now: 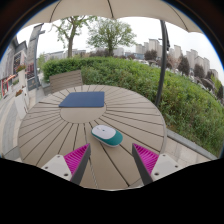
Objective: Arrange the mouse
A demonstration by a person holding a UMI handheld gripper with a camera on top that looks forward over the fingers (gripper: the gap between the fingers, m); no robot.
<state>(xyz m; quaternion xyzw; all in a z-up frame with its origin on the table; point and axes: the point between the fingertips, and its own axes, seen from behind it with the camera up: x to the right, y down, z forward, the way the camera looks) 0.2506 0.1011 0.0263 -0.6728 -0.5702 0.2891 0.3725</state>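
A white and teal mouse (107, 135) lies on the round wooden slatted table (60, 125), just ahead of my fingers and a little between their tips. A blue mouse pad (83, 99) lies flat beyond it, toward the far side of the table. My gripper (111, 157) is open and empty, with its pink pads (76, 157) wide apart above the near part of the table. The mouse rests on the table by itself, apart from both fingers.
A parasol pole (162, 62) rises at the right of the table under a canopy. A wooden bench (66, 79) stands behind the table at the left. A green hedge (185, 95) runs behind and to the right.
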